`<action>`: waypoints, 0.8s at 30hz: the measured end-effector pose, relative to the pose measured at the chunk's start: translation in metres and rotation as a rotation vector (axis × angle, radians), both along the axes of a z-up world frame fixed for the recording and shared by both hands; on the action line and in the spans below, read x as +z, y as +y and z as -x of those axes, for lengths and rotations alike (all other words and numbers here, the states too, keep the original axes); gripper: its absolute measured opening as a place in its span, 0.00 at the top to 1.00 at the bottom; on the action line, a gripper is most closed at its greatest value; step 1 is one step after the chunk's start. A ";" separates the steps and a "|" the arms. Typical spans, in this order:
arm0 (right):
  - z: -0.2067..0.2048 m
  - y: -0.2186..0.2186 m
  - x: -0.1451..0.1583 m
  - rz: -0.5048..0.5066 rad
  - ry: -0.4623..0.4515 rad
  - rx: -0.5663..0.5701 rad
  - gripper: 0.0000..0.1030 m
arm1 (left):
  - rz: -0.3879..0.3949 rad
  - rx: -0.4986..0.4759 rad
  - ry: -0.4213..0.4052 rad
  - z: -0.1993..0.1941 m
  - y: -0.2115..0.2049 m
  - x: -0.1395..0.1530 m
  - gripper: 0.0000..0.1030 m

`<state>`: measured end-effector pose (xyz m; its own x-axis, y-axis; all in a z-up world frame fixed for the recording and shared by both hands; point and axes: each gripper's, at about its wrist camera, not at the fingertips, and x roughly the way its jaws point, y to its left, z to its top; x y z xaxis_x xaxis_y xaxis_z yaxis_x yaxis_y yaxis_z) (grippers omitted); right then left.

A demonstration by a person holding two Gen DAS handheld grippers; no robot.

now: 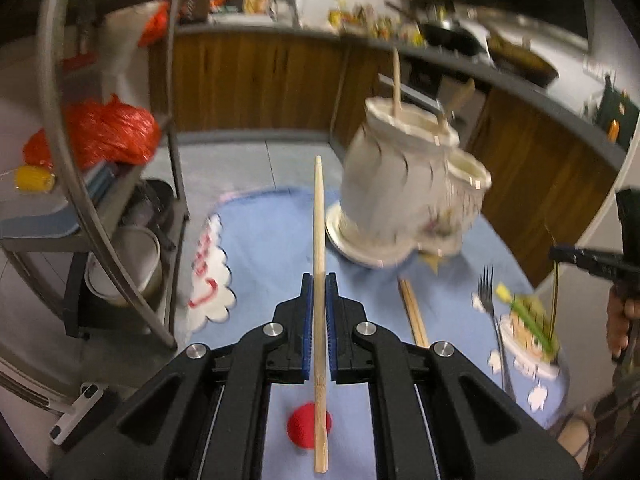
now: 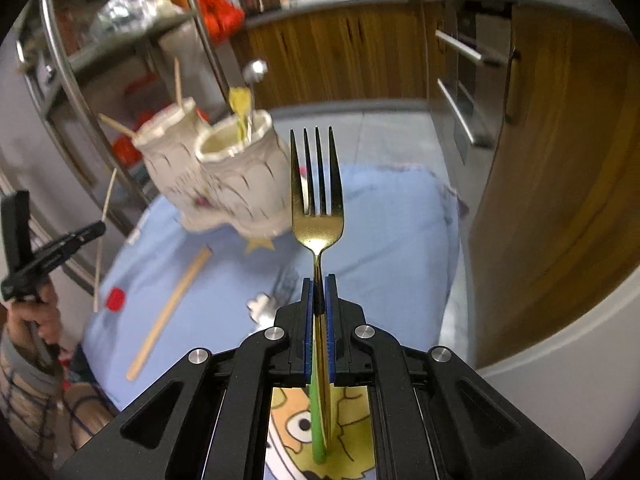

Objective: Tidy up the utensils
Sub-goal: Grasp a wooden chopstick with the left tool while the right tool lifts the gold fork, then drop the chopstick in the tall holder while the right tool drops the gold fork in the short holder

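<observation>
My left gripper (image 1: pixel 319 280) is shut on a wooden chopstick (image 1: pixel 319 216) that points forward above the blue cloth (image 1: pixel 272 240). My right gripper (image 2: pixel 319 282) is shut on a gold fork (image 2: pixel 317 200) with a green handle, tines up. A white two-cup ceramic utensil holder (image 1: pixel 404 184) stands ahead on a saucer, blurred; it also shows in the right wrist view (image 2: pixel 224 172), with chopsticks in one cup and a yellow-handled utensil in the other. More chopsticks (image 1: pixel 414 312) and a second fork (image 1: pixel 490 300) lie on the cloth.
A metal shelf rack (image 1: pixel 100 208) with pots and red bags stands left of the table. Wooden cabinets (image 2: pixel 340 52) and a counter run behind. An oven front (image 2: pixel 464 80) is at the right. The table edge drops to a tiled floor (image 2: pixel 392 132).
</observation>
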<state>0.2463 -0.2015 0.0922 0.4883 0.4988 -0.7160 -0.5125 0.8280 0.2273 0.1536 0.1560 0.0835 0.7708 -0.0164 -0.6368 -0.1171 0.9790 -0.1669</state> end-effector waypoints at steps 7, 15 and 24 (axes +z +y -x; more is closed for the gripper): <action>0.002 -0.002 0.024 -0.105 -0.126 -0.028 0.94 | 0.036 0.031 -0.162 0.000 -0.004 0.020 0.95; -0.003 0.002 0.061 -0.228 -0.270 -0.058 0.94 | 0.080 0.038 -0.413 -0.005 -0.004 0.055 0.95; -0.022 0.028 0.097 -0.335 -0.393 -0.017 0.94 | 0.105 0.031 -0.613 -0.042 -0.003 0.087 0.95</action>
<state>0.2681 -0.1734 0.1893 0.6984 0.6592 -0.2788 -0.5998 0.7516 0.2746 0.1959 0.1534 0.1706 0.9969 -0.0269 -0.0745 0.0026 0.9513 -0.3083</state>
